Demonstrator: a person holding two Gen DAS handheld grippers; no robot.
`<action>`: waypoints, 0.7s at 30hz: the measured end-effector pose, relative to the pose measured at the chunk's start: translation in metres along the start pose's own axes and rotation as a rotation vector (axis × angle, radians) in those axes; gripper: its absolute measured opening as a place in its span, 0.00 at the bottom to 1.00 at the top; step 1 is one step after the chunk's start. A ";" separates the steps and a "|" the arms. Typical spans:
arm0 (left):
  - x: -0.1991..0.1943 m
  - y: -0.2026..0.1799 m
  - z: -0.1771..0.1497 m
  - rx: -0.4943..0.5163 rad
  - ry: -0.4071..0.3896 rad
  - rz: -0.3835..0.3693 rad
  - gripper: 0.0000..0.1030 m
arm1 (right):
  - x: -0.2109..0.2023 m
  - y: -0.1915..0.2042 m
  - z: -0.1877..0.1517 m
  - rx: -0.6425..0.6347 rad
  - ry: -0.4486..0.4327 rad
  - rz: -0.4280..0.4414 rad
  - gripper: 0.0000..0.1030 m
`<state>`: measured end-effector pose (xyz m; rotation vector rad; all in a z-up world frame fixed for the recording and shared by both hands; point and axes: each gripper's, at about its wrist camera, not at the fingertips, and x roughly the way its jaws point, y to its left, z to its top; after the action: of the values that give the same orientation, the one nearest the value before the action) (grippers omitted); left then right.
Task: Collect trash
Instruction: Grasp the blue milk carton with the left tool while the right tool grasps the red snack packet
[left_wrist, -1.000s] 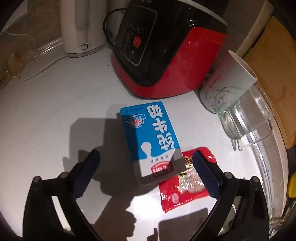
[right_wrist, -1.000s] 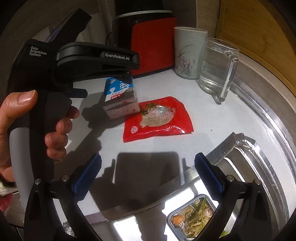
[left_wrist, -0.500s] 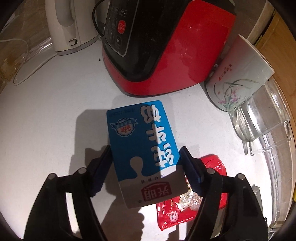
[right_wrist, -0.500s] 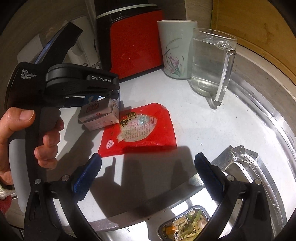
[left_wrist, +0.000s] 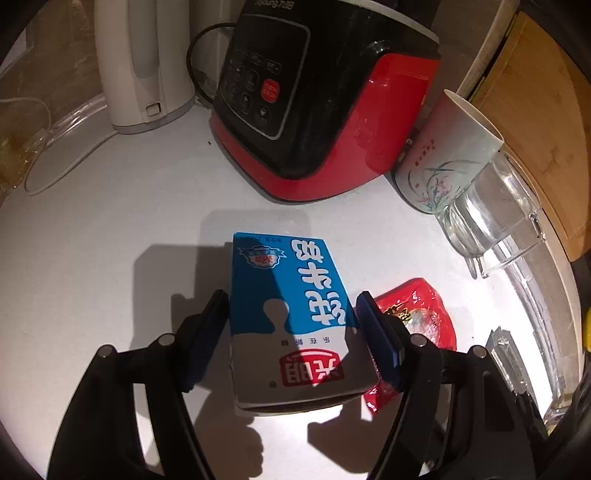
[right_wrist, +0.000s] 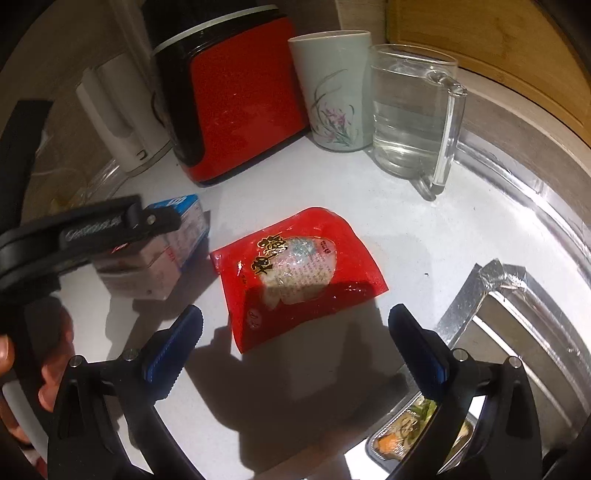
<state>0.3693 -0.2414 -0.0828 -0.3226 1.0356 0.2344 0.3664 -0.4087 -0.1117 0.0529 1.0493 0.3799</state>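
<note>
A blue and white milk carton (left_wrist: 291, 314) lies lengthwise between the pads of my left gripper (left_wrist: 291, 299), which press on its two long sides. The right wrist view shows the same carton (right_wrist: 177, 236) at the left, under the left gripper's black body (right_wrist: 92, 229), which a person's hand (right_wrist: 55, 350) holds. A red snack packet (right_wrist: 295, 269) with a clear window lies flat on the white counter, right of the carton. My right gripper (right_wrist: 295, 314) hangs open just short of the packet's near edge, with nothing between its fingers. The packet (left_wrist: 417, 314) also shows beside the left gripper's right finger.
A red and black cooker (left_wrist: 325, 110) and a white kettle (left_wrist: 144, 62) stand behind the carton. A flowered cup (left_wrist: 450, 155) and a glass jug (left_wrist: 491, 214) stand to the right. A steel sink (right_wrist: 517, 295) holds a foil tray of food (right_wrist: 417, 432). A wooden board (left_wrist: 535, 110) leans behind.
My left gripper went from wide open to closed around the milk carton. My right gripper moved in over the red packet, which now lies close before its fingers.
</note>
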 end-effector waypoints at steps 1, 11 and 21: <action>-0.007 0.004 -0.004 0.015 -0.007 0.003 0.67 | 0.002 0.002 0.001 0.036 -0.003 -0.013 0.97; -0.034 0.073 -0.006 0.170 -0.001 -0.093 0.67 | 0.022 0.034 0.008 0.374 -0.078 -0.252 0.97; -0.049 0.119 -0.006 0.345 -0.003 -0.210 0.67 | 0.051 0.037 0.023 0.625 -0.076 -0.440 0.97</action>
<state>0.3004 -0.1353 -0.0609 -0.1159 1.0109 -0.1332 0.3982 -0.3542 -0.1340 0.3842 1.0387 -0.3553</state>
